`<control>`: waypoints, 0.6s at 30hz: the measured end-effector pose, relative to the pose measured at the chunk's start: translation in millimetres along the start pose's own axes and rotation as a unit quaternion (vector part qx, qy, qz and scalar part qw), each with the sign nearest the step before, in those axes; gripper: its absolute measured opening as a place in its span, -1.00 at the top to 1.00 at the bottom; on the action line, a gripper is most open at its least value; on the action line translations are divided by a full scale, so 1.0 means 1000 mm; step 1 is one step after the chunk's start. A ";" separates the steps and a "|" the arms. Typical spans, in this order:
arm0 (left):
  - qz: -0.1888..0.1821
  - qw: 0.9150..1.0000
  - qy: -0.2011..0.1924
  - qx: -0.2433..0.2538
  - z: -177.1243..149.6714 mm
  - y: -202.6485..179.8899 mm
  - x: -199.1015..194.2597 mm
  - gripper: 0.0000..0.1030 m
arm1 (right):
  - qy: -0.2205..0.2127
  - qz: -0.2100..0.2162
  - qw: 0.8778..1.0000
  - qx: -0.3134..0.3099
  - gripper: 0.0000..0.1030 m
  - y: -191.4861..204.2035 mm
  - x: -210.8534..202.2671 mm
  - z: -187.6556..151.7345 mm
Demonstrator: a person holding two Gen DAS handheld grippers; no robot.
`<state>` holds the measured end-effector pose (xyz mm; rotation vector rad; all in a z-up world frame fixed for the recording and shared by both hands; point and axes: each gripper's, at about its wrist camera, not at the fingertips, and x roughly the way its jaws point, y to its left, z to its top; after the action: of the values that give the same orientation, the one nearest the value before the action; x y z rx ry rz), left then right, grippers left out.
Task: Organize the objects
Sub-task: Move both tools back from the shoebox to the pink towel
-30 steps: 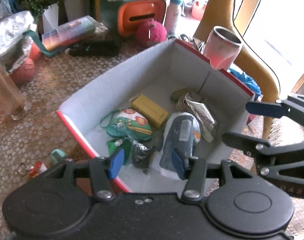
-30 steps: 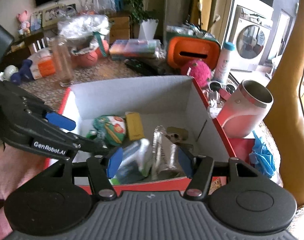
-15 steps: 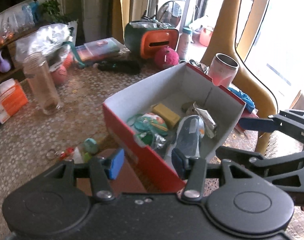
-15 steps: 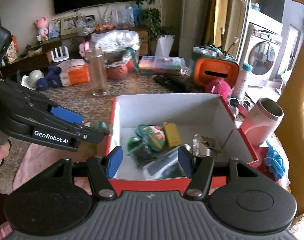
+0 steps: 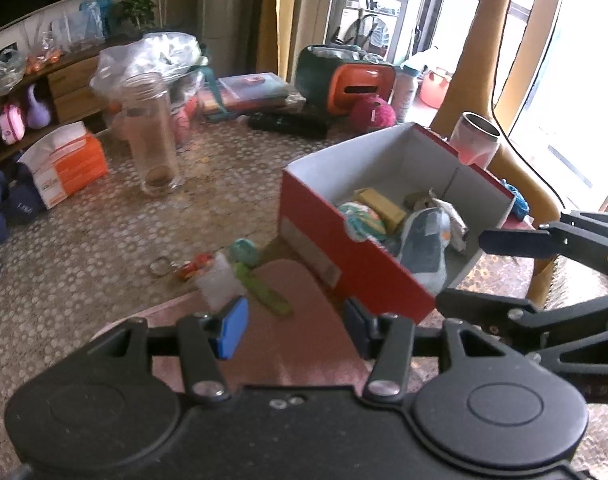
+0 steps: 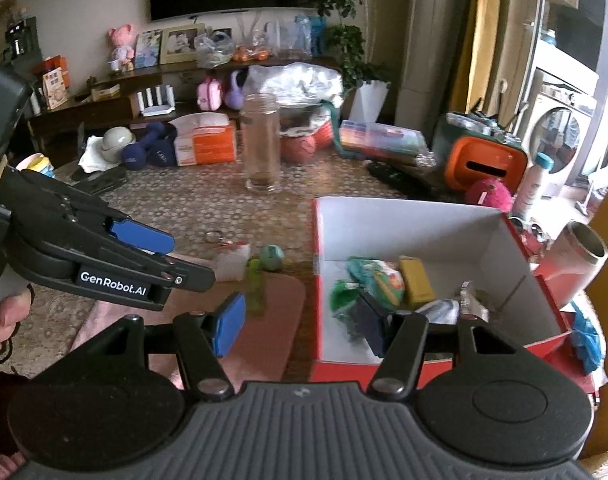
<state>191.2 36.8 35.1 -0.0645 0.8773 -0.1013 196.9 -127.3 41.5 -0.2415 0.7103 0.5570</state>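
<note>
Both the left gripper [image 5: 294,330] and the right gripper [image 6: 302,326] hold nothing, jaws apart. Small loose items [image 5: 240,256] lie just beside the red box [image 5: 343,248]; approach them slowly, one gripper only.

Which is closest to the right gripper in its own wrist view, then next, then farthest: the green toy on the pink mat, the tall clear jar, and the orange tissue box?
From the right gripper:
1. Green toy, just ahead, on the pink mat.
2. Tall clear jar, mid-table.
3. Orange tissue box, behind, left of the jar.
</note>
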 end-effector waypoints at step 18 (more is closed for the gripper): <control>0.057 0.998 0.004 -0.041 -0.037 0.100 0.029 -0.36 | 0.016 0.043 0.999 -0.020 -0.36 0.058 0.063 -0.007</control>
<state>187.3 132.7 -20.1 -0.0905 0.8905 0.0415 200.0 -57.0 -7.7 -0.2580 0.7432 0.6498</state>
